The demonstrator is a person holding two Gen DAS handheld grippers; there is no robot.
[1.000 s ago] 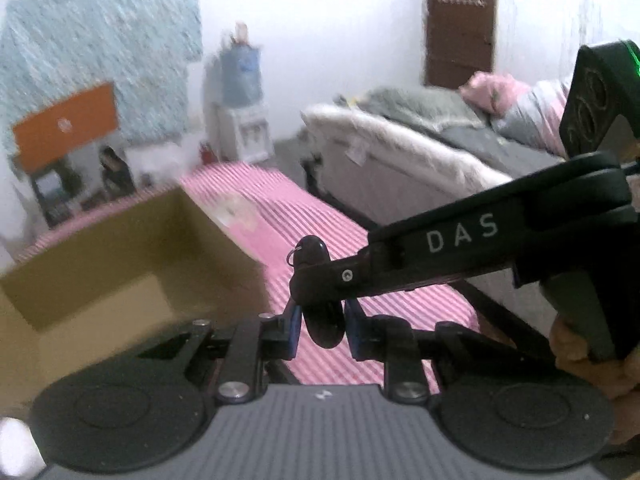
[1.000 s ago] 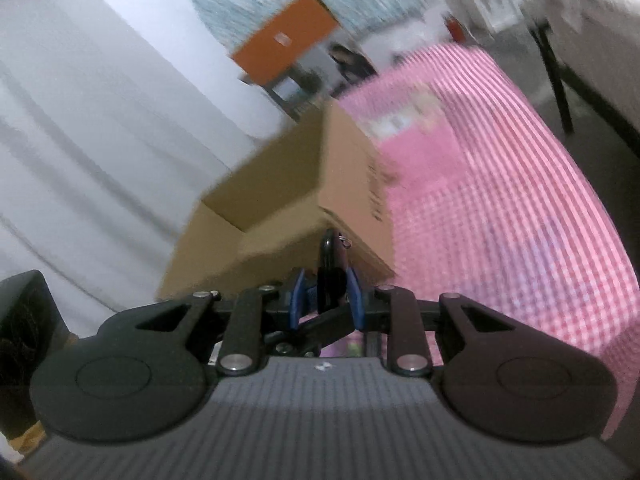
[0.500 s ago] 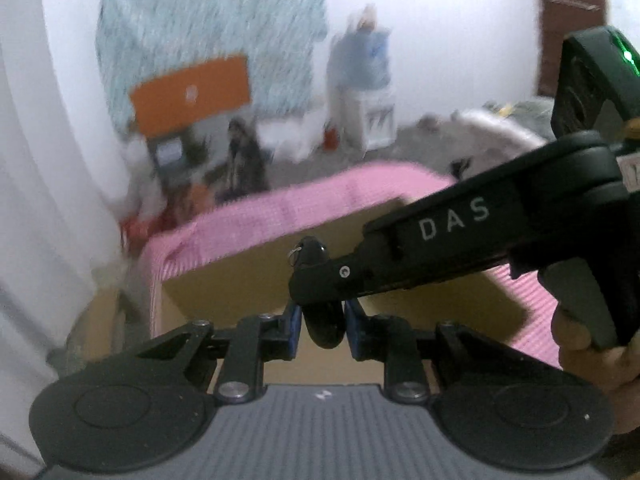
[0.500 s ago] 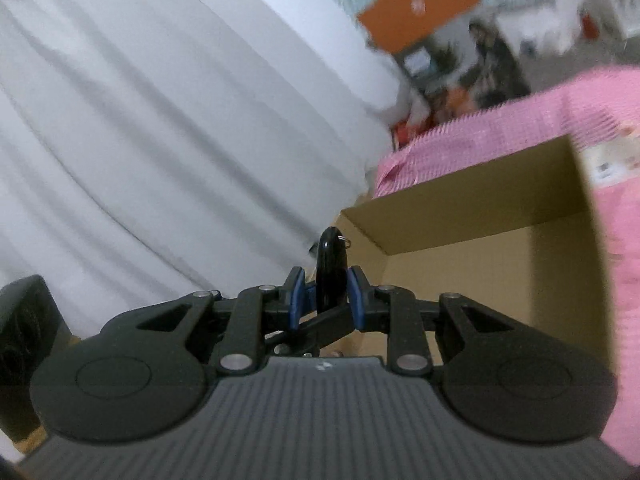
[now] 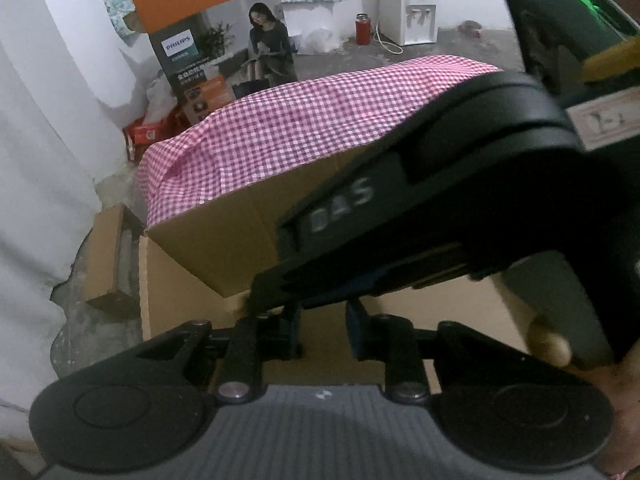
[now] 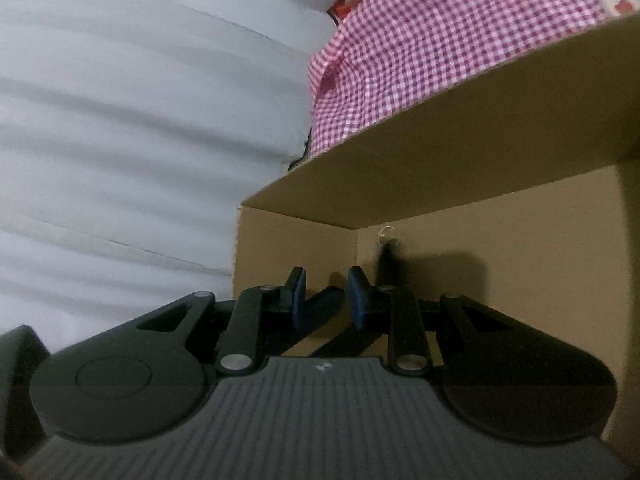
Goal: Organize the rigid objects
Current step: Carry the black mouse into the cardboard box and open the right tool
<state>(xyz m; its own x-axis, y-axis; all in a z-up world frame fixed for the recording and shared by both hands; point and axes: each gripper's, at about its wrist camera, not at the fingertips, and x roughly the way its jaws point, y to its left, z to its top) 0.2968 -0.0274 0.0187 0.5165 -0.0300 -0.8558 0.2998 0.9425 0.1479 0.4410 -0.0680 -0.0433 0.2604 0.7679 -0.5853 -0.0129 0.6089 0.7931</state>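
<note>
Left tongs (image 5: 326,332): the blue pads stood apart with only bare cardboard showing between them; the jaws had just been opening, and nothing was pinched.
Right tongs (image 6: 327,300): the pads were set a little apart and pressed on nothing; a dark shape lay low in the gap, and I could not tell what it was.
Crossing: in the left wrist view the right tongs' black body, lettered DAS, slanted down from the upper right, its tip just ahead of the left tongs' fingers.
Black fob (image 6: 385,264): free of both tongs, inside the box, just beyond the right tongs' right-hand finger.
Fob axis: long axis roughly upright in the right wrist view, metal ring (image 6: 388,235) at the top end; blurred, so contact with the floor of the box was unclear.
Cardboard box (image 6: 500,240): open, near an inner corner, one flap (image 6: 440,140) raised.
Tabletop: covered by a pink checked cloth (image 5: 300,120) behind the box.
Hand (image 5: 624,400): at the right edge, on the right tongs' grip.
</note>
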